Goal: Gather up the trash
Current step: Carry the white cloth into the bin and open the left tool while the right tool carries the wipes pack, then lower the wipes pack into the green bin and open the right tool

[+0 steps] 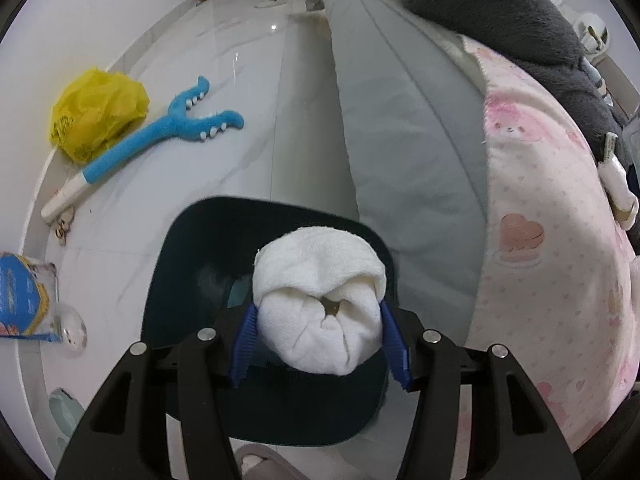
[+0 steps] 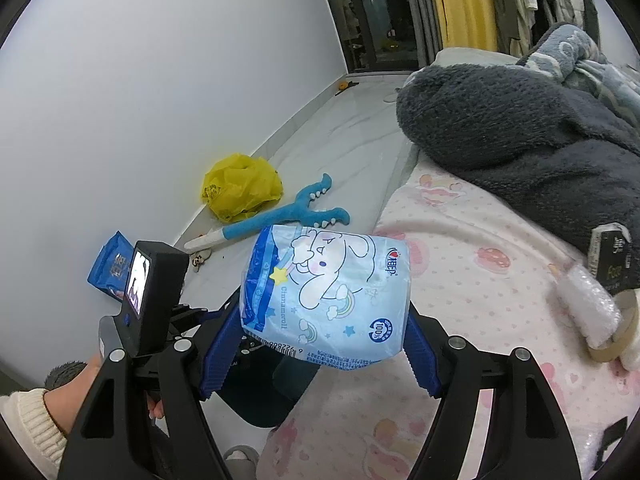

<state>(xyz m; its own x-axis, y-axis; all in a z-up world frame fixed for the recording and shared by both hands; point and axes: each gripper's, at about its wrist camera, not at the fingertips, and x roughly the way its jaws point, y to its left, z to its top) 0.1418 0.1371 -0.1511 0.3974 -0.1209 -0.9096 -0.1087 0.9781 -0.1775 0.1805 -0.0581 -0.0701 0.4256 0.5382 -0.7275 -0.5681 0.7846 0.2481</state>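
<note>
Left gripper (image 1: 320, 344): fingers pinching white towel roll (image 1: 320, 304), directly over dark bin (image 1: 192, 264) on floor (image 1: 256, 80). Right gripper (image 2: 320, 344): fingers clamped on blue tissue pack (image 2: 326, 296), above bed edge (image 2: 480, 248). Yellow bag (image 1: 98, 114) + blue plush toy (image 1: 160, 132) on floor at 10 o'clock of bin, touching.

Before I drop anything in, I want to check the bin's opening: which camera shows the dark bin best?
The left wrist view: the bin sits right below the tool, its rim and dark inside visible around the white wad. The right wrist view shows only a dark sliver of it beneath the blue pack.
</note>
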